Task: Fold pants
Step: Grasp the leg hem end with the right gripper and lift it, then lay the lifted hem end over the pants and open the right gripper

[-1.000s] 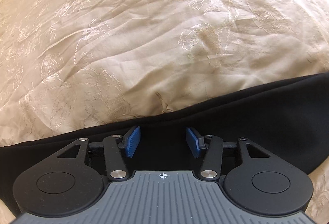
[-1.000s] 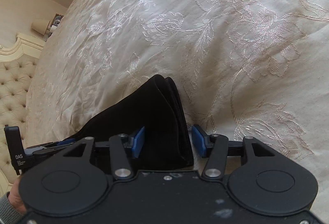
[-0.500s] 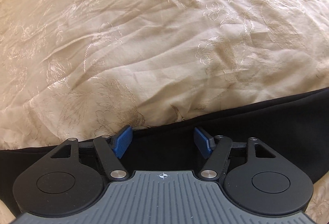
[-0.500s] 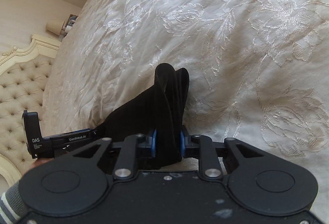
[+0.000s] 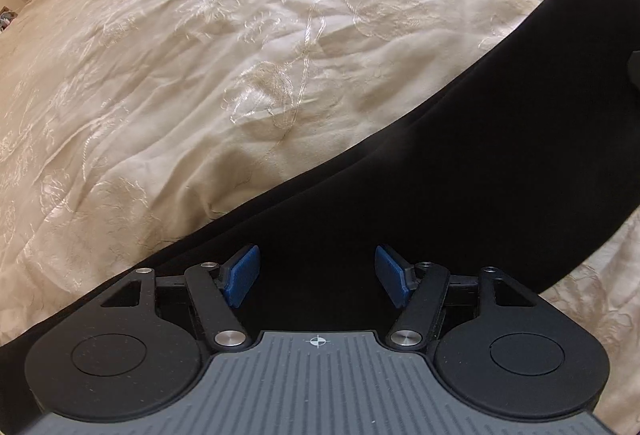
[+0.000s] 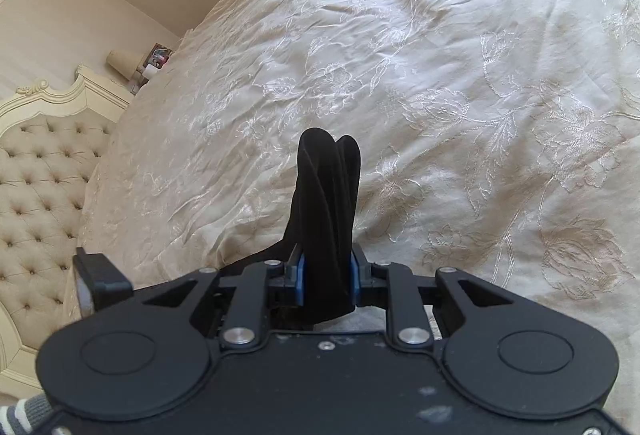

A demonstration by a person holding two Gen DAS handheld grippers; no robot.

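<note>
black, matte pants (image 5: pixel 460 171) lie as a long smooth band across the cream embroidered bedspread (image 5: pixel 200 75), slanting toward the bed's far edge. your left claw (image 5: pixel 318 281) hangs spread above the band, its blue pads (image 5: pixel 242 275) clear of it. your right claw (image 6: pixel 326 275) pinches a bunched, upright fold of the pants (image 6: pixel 326 203) above the bed.

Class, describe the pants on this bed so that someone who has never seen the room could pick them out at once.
Start at the wide bed covered by a cream bedspread embroidered with flowers. Across it lies one long black band, the pants, with one bunched end pinched upright in the right gripper. It is the only dark, plain thing on that pale, patterned cloth.
</note>
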